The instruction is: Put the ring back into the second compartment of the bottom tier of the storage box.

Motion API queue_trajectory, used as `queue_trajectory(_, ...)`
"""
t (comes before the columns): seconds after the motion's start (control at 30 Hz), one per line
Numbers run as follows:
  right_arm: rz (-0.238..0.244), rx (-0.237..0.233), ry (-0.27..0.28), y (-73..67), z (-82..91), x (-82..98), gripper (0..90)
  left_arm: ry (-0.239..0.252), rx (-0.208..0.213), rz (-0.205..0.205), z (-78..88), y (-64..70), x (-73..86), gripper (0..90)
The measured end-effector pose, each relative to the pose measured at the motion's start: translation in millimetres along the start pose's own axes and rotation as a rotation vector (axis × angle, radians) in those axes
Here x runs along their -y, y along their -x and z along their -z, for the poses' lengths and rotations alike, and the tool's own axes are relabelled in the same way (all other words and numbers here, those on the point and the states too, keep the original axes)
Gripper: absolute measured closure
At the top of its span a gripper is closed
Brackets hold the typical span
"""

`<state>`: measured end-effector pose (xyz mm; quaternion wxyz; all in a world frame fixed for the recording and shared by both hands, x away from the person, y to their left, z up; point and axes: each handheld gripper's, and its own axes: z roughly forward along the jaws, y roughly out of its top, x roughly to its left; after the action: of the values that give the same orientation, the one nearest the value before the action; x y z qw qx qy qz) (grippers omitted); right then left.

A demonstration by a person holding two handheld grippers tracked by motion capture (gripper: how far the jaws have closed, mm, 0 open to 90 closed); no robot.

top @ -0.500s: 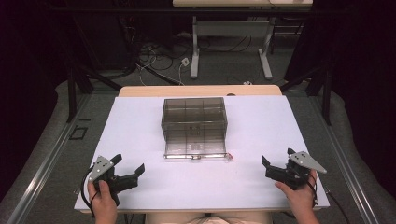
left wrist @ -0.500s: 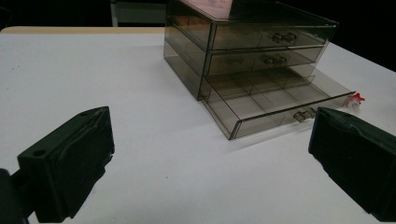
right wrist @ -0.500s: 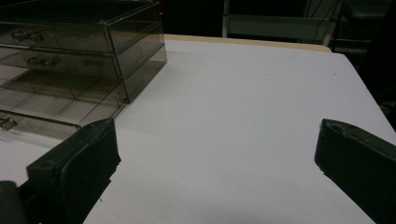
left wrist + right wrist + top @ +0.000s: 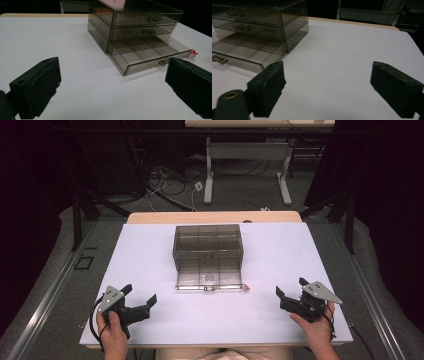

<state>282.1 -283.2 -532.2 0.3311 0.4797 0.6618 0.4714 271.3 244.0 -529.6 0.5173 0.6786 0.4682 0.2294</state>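
A smoky clear drawer cabinet (image 4: 208, 242) stands mid-table, its bottom drawer (image 4: 209, 279) pulled out toward me. The drawer has several compartments with nothing showing in them. A tiny red-and-white object (image 4: 245, 286) lies on the table by the drawer's front right corner. My left gripper (image 4: 141, 294) rests at the near left, open, nothing between its jaws. My right gripper (image 4: 290, 287) sits at the near right, also open and holding nothing. In the left gripper view the cabinet (image 4: 135, 20), its open drawer (image 4: 147, 53) and the red object (image 4: 193, 54) lie ahead of the wide-open gripper (image 4: 112, 67). The right gripper view has the cabinet (image 4: 262, 22) at upper left.
The white table top (image 4: 150, 255) has bare room on both sides of the cabinet and along the near edge. Beyond its far wooden edge (image 4: 215, 216) are a desk frame (image 4: 247, 160) and floor cables (image 4: 165, 180). Dark floor surrounds the table.
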Motion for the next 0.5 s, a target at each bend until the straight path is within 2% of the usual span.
queue_trajectory(0.17,0.010,-0.012,0.007,-1.5,-2.7,-0.7,15.9,-0.001,0.001,-0.001,0.5,-0.4,0.2,0.5)
queue_trajectory(0.2,0.008,-0.016,-0.008,-2.4,-2.9,-1.2,16.4,-0.001,0.000,0.000,0.7,-0.3,0.4,0.5)
queue_trajectory(0.5,0.030,-0.050,-0.011,-8.6,-11.9,-3.1,24.8,-0.013,-0.011,0.000,4.0,-1.1,2.6,0.5)
